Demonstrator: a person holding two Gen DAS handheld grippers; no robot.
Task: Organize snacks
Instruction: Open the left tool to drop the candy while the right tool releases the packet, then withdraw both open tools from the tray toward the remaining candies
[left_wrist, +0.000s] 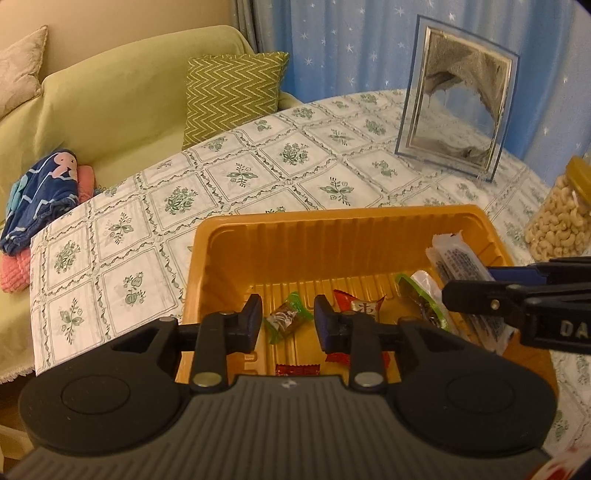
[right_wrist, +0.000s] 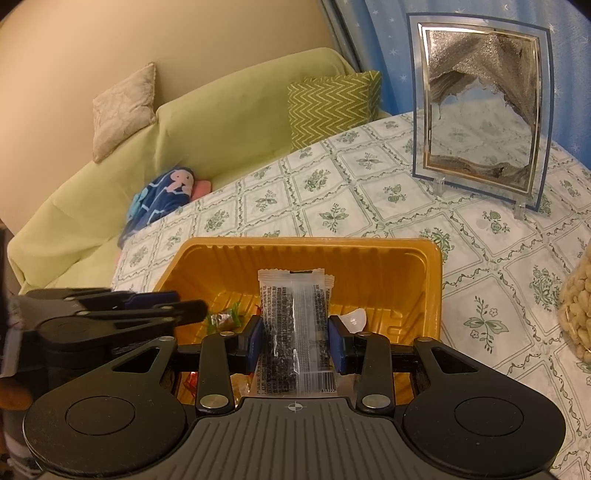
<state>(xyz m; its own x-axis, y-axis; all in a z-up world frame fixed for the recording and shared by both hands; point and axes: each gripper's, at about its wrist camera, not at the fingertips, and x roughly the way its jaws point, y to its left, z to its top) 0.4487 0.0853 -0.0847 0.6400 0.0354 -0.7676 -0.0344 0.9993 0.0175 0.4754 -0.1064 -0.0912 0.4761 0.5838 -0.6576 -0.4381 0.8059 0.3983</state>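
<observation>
An orange plastic tray (left_wrist: 332, 218) (right_wrist: 303, 242) stands on the floral tablecloth. My left gripper (left_wrist: 288, 310) (right_wrist: 184, 306) hangs open inside it. A green-wrapped candy (left_wrist: 284, 323) lies on the tray floor between and below the fingertips, untouched by the pads. Beside it lie a red candy (left_wrist: 360, 306), a green-edged packet (left_wrist: 424, 295) and a red wrapper (left_wrist: 297, 369). My right gripper (right_wrist: 295, 341) (left_wrist: 480, 291) is shut on a clear packet (right_wrist: 295, 314) (left_wrist: 458, 262) of dark bits, held upright over the tray's right side.
A jar of cashews (left_wrist: 561, 221) (right_wrist: 580, 306) stands right of the tray. A glass sand-picture frame (left_wrist: 458, 107) (right_wrist: 480, 122) stands behind it. Beyond the table edge are a green sofa (left_wrist: 110, 103), a zigzag cushion (left_wrist: 232, 92) and folded clothes (left_wrist: 40, 195).
</observation>
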